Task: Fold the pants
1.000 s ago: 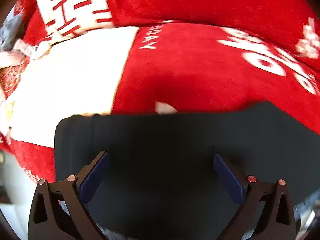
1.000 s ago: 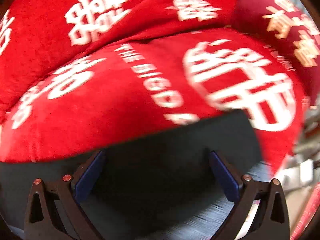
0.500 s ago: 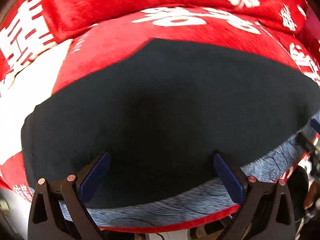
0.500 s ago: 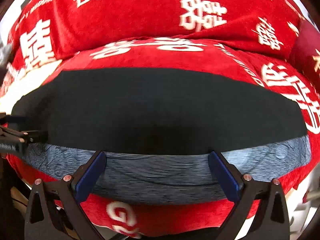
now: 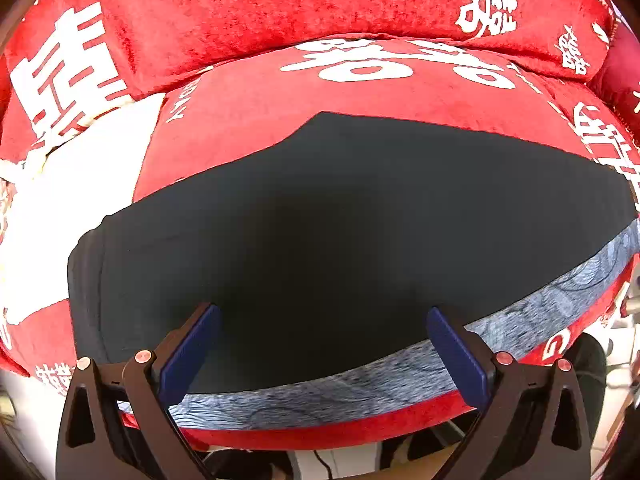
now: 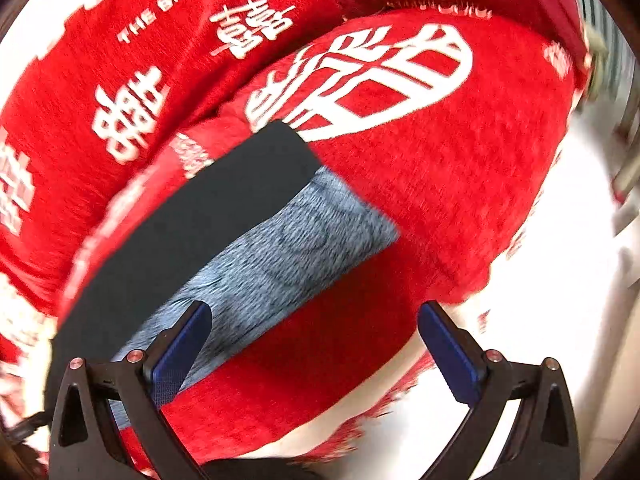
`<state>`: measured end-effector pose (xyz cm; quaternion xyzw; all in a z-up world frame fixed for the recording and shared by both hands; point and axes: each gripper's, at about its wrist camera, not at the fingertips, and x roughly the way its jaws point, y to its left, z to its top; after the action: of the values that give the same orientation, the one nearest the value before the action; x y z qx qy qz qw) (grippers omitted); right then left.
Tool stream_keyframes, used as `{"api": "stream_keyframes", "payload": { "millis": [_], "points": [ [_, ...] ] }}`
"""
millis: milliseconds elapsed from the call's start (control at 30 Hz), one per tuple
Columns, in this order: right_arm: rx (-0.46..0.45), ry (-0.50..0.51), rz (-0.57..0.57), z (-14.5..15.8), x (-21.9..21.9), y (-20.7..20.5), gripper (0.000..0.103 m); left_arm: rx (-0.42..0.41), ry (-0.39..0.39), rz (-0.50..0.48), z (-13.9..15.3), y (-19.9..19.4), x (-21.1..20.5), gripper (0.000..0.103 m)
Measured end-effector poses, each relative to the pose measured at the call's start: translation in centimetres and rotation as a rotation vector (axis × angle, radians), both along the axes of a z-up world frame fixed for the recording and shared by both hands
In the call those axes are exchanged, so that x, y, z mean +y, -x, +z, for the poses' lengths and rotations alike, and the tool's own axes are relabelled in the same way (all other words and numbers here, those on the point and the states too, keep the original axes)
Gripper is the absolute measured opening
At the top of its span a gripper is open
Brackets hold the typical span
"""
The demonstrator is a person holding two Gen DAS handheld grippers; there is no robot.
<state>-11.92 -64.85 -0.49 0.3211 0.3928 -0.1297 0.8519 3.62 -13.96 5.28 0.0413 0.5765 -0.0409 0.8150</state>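
Nearest the cameras, the left gripper (image 5: pixel 320 354) and right gripper (image 6: pixel 316 354) hang with jaws spread wide and nothing between them, above the front edge of the red cover (image 5: pixel 248 96). Beyond them the pants (image 5: pixel 352 216) lie flat across the cover, dark side up, a grey patterned strip (image 6: pixel 288 236) showing along the near edge. Risk: a grasp catching only the top layer, or the plush cover too, would likely drag the fold askew.
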Motion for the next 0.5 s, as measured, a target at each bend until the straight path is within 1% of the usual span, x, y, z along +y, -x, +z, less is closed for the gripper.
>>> {"api": "stream_keyframes", "payload": {
  "millis": [67, 133, 167, 200, 233, 300, 367, 500],
  "points": [
    [-0.013, -0.037, 0.049, -0.9, 1.0, -0.8, 0.103, 0.038, 0.019, 0.002, -0.6, -0.6, -1.6, 0.103],
    [-0.027, -0.054, 0.072, -1.3, 2.1, -1.9, 0.103, 0.067, 0.03, -0.003, -1.0, -1.0, -3.1, 0.103],
    [-0.034, -0.009, 0.052, -1.0, 2.5, -2.3, 0.103, 0.072, 0.034, -0.009, -1.0, -1.0, -4.1, 0.103],
    [-0.049, 0.014, 0.053, -0.6, 2.8, -2.8, 0.103, 0.073, 0.038, -0.023, -0.9, -1.3, -5.6, 0.103],
    [-0.075, 0.018, 0.062, -0.3, 2.5, -3.3, 0.103, 0.07, 0.04, -0.035, -0.8, -1.5, -6.6, 0.103],
    [-0.126, -0.008, 0.077, 0.6, 2.5, -3.5, 0.103, 0.069, 0.062, -0.053, -0.6, -2.3, -9.3, 0.103],
    [-0.142, -0.027, 0.083, 0.6, 2.0, -4.7, 0.103, 0.084, 0.089, -0.042, -0.7, -3.1, -11.5, 0.103],
    [-0.159, -0.023, 0.072, 0.5, 1.1, -6.5, 0.103, 0.099, 0.11, 0.011, -1.3, -4.7, -15.5, 0.103]
  ]
}}
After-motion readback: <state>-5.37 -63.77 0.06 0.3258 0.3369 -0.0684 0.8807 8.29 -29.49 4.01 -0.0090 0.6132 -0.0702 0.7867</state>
